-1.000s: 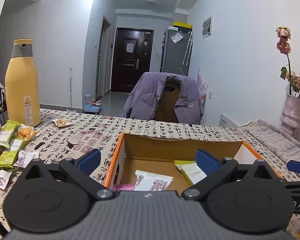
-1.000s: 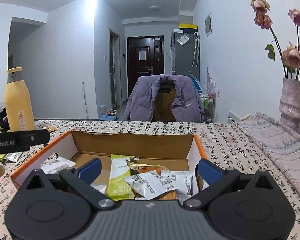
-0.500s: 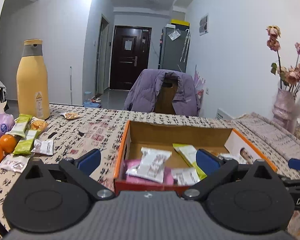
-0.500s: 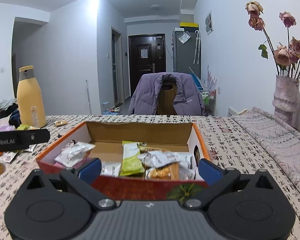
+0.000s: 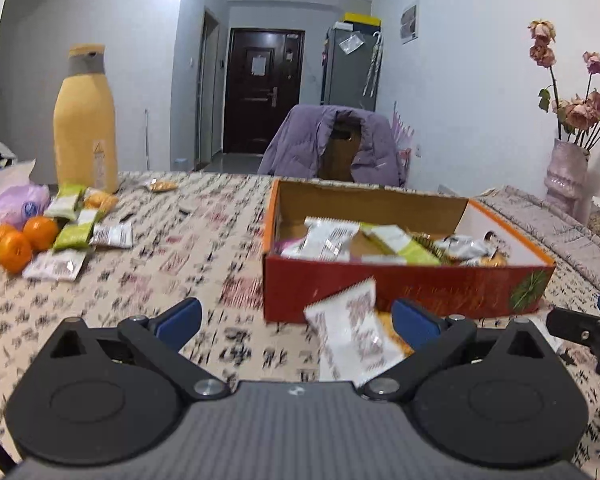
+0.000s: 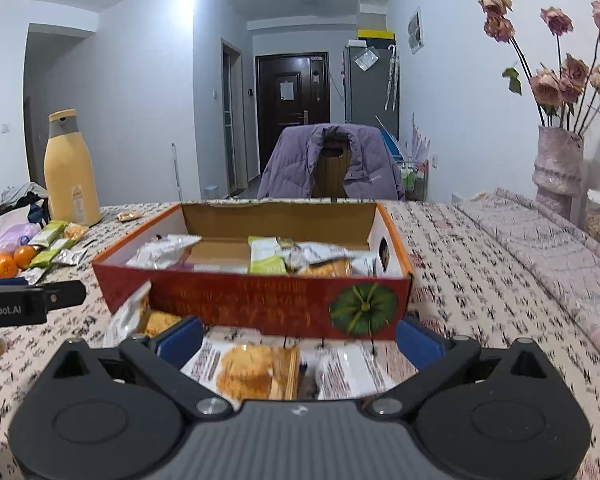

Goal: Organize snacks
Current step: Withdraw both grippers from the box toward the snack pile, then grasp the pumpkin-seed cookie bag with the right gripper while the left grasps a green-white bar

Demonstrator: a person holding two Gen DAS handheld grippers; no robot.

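An orange-rimmed red cardboard box [image 5: 404,290] [image 6: 256,300] holds several snack packets on the patterned tablecloth. My left gripper [image 5: 296,318] is open, in front of the box's left corner, with a white packet [image 5: 356,336] standing between its fingers, untouched as far as I can tell. My right gripper [image 6: 300,336] is open before the box's front wall, above an orange cracker packet [image 6: 256,368] and a white packet [image 6: 352,368] lying on the cloth. More loose packets [image 5: 76,232] lie far left.
A tall yellow bottle [image 5: 86,120] stands at the back left, with oranges [image 5: 20,240] and a purple bag [image 5: 16,204] near it. A vase of dried roses [image 6: 560,168] stands at the right. A chair with a purple jacket [image 6: 332,164] is behind the table.
Both grippers have pulled back from over the box toward the table's near side. The box's front wall and the loose packets in front of it have come into view.
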